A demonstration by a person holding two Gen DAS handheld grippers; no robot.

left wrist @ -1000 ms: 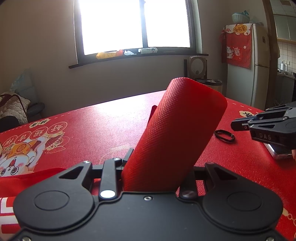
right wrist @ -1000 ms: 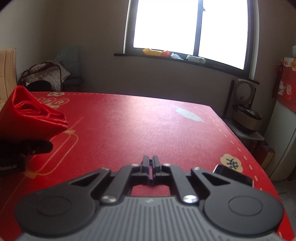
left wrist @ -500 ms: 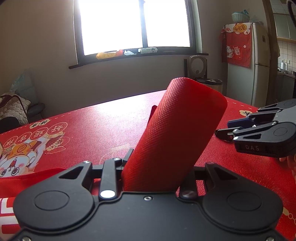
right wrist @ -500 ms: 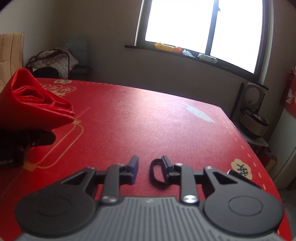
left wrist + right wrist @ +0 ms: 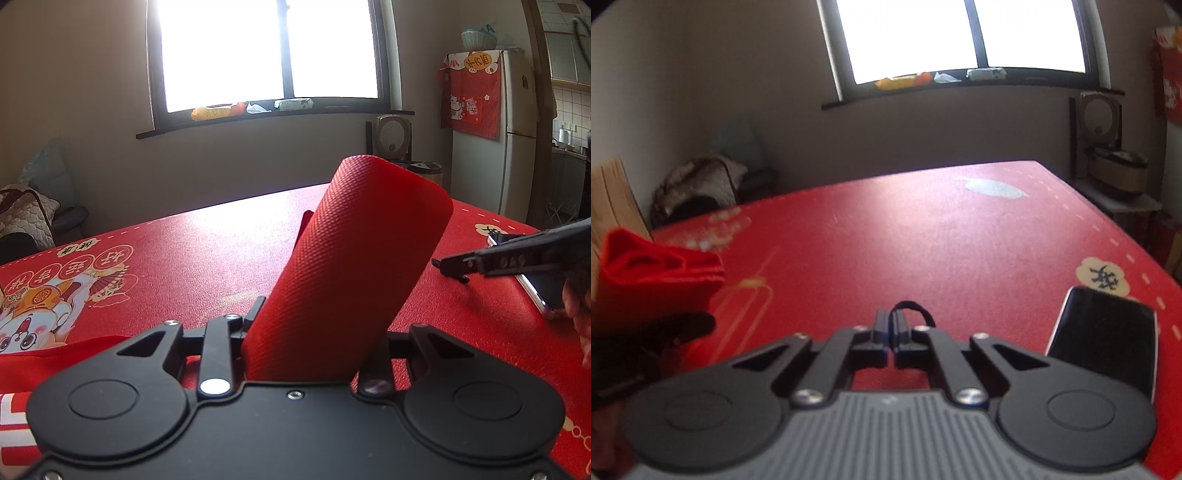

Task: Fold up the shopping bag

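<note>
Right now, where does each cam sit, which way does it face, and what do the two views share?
Left wrist: on the left tongs, facing the window over the red table; tongs shut on the rolled bag; right tongs and fingers at right.
Right wrist: on the right tongs, facing the same window; pinching a black band; phone at right.
Shared: bag, table, phone, window.

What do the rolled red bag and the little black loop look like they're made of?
The rolled bag looks like non-woven fabric, matte: a fine embossed dimple grid covers it, and its soft layered edges show in the right wrist view. The black loop looks like a thin elastic band, possibly rubber or cord; the blur leaves this open.
</note>
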